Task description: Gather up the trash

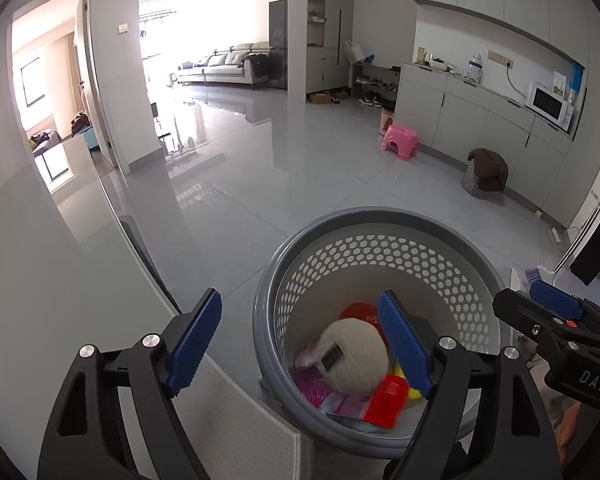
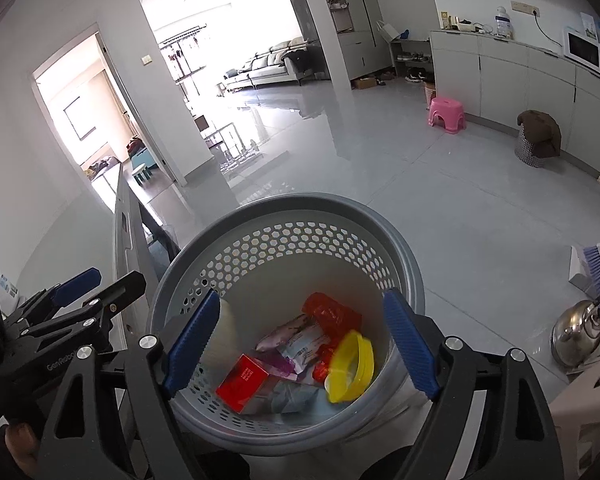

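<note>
A grey perforated waste basket (image 1: 380, 220) (image 2: 300, 204) stands on the floor beside the white table. It holds a red box (image 2: 242, 384), a yellow lid (image 2: 350, 366), a red wrapper (image 2: 332, 312) and pale packets (image 2: 296, 340). In the left wrist view a cream yarn ball (image 1: 354, 354) shows over the basket's contents; it is not seen in the right wrist view. My left gripper (image 1: 300, 344) is open and empty over the basket's left rim. My right gripper (image 2: 300, 344) is open and empty above the basket.
The white table edge (image 1: 236, 400) lies left of the basket. A steel kettle (image 2: 578, 330) and a blue brush (image 2: 598, 264) sit to the right. A pink stool (image 2: 446, 114) and a covered mesh bin (image 2: 538, 138) stand by the cabinets.
</note>
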Available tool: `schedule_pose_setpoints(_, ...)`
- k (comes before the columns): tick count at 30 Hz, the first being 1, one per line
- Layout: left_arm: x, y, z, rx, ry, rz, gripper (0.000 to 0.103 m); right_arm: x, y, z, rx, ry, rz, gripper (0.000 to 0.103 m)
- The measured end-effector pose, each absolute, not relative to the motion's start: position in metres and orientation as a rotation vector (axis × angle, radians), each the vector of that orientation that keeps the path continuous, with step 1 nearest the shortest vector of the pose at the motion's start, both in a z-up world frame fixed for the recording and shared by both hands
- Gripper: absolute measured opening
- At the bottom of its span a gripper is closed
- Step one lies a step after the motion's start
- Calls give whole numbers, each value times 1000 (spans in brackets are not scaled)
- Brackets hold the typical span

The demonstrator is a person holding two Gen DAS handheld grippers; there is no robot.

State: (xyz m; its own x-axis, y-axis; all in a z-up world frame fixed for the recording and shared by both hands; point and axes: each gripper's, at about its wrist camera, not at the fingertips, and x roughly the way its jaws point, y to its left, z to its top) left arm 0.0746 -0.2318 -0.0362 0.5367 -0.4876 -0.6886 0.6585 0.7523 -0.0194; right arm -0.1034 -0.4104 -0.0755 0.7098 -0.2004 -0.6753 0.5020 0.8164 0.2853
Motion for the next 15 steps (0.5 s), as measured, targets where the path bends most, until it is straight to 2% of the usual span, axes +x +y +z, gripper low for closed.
schedule_pose_setpoints(15,74,-226,-35,246,732,-687,79,-111,-403,-74,487,673,-429,80)
